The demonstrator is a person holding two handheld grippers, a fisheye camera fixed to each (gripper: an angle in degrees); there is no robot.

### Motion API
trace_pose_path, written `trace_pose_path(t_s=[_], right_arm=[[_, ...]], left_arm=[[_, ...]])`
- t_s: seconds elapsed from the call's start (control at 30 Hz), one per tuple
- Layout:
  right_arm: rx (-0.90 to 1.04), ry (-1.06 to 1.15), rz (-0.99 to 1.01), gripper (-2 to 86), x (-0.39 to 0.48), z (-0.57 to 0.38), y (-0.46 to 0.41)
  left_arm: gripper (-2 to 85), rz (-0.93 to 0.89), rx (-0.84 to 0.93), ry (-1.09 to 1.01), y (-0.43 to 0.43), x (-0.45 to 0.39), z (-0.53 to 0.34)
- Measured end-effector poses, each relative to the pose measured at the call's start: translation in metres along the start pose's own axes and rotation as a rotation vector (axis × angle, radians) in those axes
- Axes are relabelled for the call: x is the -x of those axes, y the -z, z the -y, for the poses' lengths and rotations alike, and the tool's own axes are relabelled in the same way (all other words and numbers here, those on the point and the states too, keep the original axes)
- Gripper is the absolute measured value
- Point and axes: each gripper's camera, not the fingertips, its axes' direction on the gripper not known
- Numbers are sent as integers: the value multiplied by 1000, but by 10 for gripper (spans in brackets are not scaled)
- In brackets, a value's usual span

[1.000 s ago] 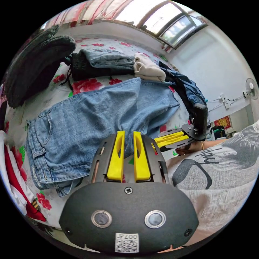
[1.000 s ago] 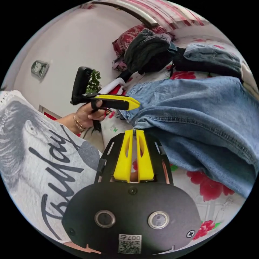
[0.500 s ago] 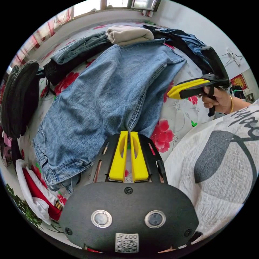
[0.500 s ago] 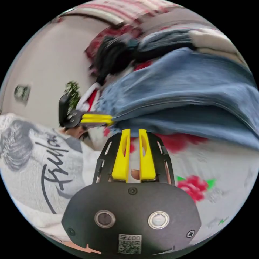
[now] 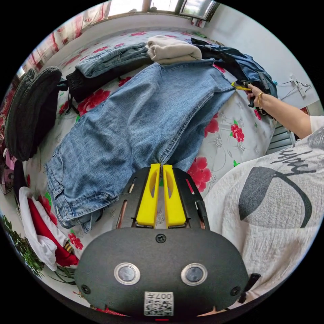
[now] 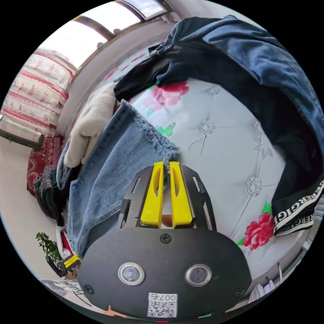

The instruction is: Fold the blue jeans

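The left tool (image 5: 159, 166) is still nipped shut on the crotch edge of the blue jeans (image 5: 141, 114), spread on the bed (image 5: 233, 148). Farther off, the right tool (image 6: 166, 163) has reached out and closed on their frayed hem, ready for folding.

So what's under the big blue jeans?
Under the blue jeans lies a white bedsheet with red flowers. The jeans hide whatever part of it sits beneath them.

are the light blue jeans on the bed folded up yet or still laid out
Laid out. The jeans stretch full length across the bed, one leg on the other, left gripper at the crotch, right gripper at the frayed hem.
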Motion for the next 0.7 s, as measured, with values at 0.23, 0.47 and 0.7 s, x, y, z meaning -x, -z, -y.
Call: trace_pose_path(t_s=[0.23,0.47,0.7], right_arm=[[-12,146,-95,9,-20,-99,105],[-109,-172,61,33,-95,-190,124],[45,-62,-24,32,-64,-190,76]], left_arm=[[-8,11,76,-227,7,-36,-16],[-8,73,225,-342,-30,-71,-16],[-7,-1,171,-233,-11,-52,-22]])
